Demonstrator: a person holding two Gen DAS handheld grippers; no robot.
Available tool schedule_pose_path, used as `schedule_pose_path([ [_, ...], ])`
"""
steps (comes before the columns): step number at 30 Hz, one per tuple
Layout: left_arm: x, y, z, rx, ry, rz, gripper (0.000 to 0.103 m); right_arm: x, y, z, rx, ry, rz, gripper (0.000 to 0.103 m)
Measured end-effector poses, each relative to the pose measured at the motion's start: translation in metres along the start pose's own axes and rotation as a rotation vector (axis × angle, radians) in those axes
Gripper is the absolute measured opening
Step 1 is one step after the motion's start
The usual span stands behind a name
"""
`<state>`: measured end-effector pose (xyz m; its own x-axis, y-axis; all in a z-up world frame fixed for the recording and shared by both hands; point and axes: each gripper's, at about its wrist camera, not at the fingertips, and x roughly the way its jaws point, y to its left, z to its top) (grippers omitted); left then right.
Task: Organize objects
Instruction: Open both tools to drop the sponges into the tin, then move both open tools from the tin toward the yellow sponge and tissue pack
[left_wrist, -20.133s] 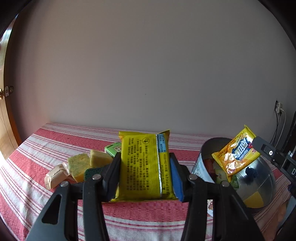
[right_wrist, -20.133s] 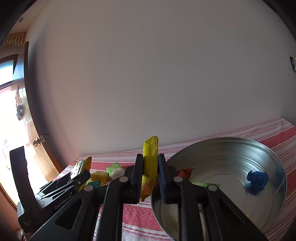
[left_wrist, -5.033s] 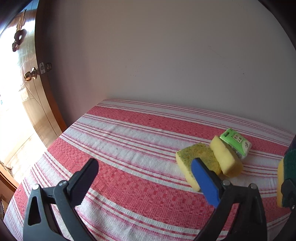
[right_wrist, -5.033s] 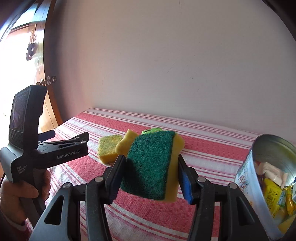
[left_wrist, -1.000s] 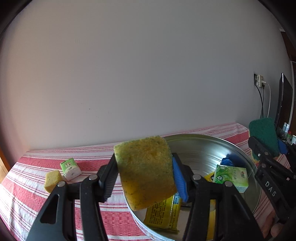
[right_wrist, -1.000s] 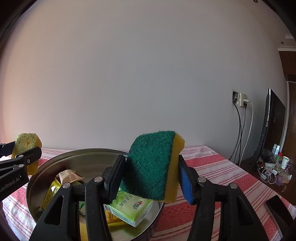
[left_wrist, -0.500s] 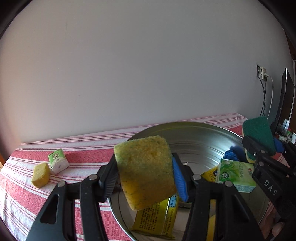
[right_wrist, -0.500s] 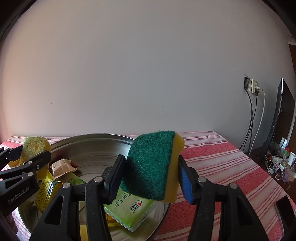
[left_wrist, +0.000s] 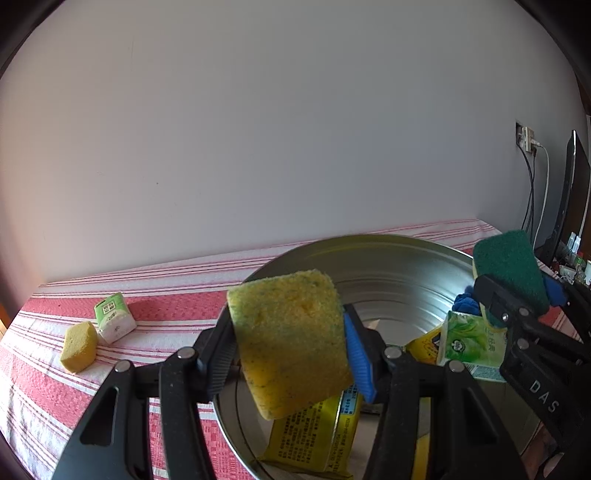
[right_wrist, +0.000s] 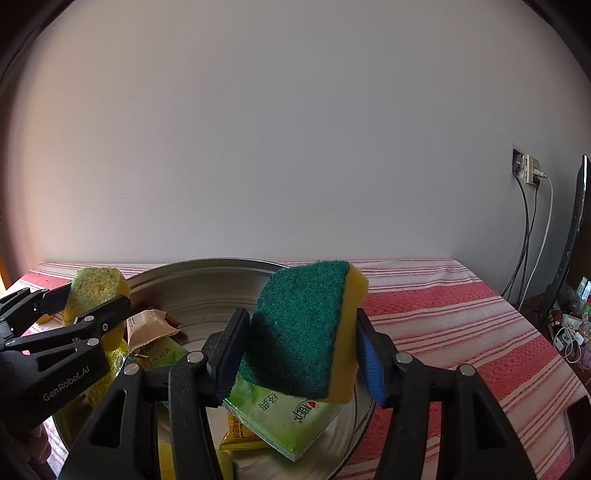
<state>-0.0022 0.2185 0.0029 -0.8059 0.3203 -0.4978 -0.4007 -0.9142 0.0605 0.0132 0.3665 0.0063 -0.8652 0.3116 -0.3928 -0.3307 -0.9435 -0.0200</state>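
Left gripper (left_wrist: 290, 345) clamps a yellow speckled sponge (left_wrist: 291, 339) over the near-left rim of the metal tin (left_wrist: 388, 254); right gripper (right_wrist: 299, 347) clamps a green-faced yellow sponge (right_wrist: 306, 328) over the tin's right side. Inside the tin: green tissue pack (right_wrist: 280, 417), yellow packet (left_wrist: 314, 432), tan sachet (right_wrist: 146, 326), small blue item (left_wrist: 463, 302). Left of the tin on the striped cloth (left_wrist: 177, 306): small yellow sponge (left_wrist: 77, 347) touching a green-white pack (left_wrist: 112, 317).

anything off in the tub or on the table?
Nothing damaged or spilled. The metal tub holds a loose jumble of packets. A small yellow sponge and a green-and-white carton lie outside it on the striped tablecloth.
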Motion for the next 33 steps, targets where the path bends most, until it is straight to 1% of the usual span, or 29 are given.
schedule_pose_path([
  [1, 0.0, -0.001, 0.0, 0.001, -0.003, 0.002, 0.059, 0.001, 0.001, 0.0, -0.002, 0.003, 0.006, 0.061],
  [2, -0.002, -0.001, -0.001, 0.001, -0.008, 0.0, 0.063, 0.001, 0.002, 0.0, -0.004, 0.003, 0.008, 0.065],
  [3, -0.004, -0.002, 0.0, 0.002, -0.013, -0.006, 0.067, -0.001, 0.003, -0.001, -0.005, -0.003, 0.01, 0.074],
  [4, -0.007, -0.004, 0.001, 0.002, -0.022, -0.017, 0.076, -0.003, 0.003, -0.001, -0.005, -0.018, 0.015, 0.082],
  [6, -0.015, -0.003, 0.002, 0.001, -0.061, 0.007, 0.084, -0.012, 0.003, -0.002, 0.002, -0.065, 0.011, 0.085],
  [8, -0.021, 0.0, 0.003, -0.007, -0.094, 0.037, 0.101, -0.021, 0.002, -0.003, 0.018, -0.111, -0.008, 0.087],
  [9, -0.023, 0.003, 0.003, -0.022, -0.104, 0.037, 0.103, -0.024, -0.001, -0.004, 0.027, -0.133, -0.021, 0.09],
  [10, -0.024, 0.005, 0.003, -0.038, -0.108, 0.026, 0.102, -0.026, -0.004, -0.003, 0.031, -0.149, -0.029, 0.094],
  [12, -0.024, 0.008, 0.003, -0.058, -0.106, 0.009, 0.102, -0.026, -0.003, 0.0, 0.032, -0.158, -0.046, 0.096],
  [16, -0.026, 0.011, 0.001, -0.059, -0.106, 0.023, 0.102, -0.022, -0.002, 0.001, 0.035, -0.14, -0.059, 0.096],
  [21, -0.03, 0.021, 0.001, -0.083, -0.111, 0.031, 0.102, -0.024, -0.004, -0.001, 0.053, -0.149, -0.08, 0.096],
  [25, -0.032, 0.032, -0.001, -0.101, -0.11, 0.051, 0.102, -0.029, 0.0, -0.001, 0.063, -0.161, -0.095, 0.096],
  [30, -0.034, 0.049, -0.007, -0.09, -0.129, 0.106, 0.102, -0.046, 0.004, -0.002, 0.091, -0.245, -0.122, 0.096],
  [33, -0.033, 0.062, -0.01, -0.099, -0.126, 0.129, 0.102, -0.049, 0.008, -0.002, 0.103, -0.255, -0.146, 0.096],
])
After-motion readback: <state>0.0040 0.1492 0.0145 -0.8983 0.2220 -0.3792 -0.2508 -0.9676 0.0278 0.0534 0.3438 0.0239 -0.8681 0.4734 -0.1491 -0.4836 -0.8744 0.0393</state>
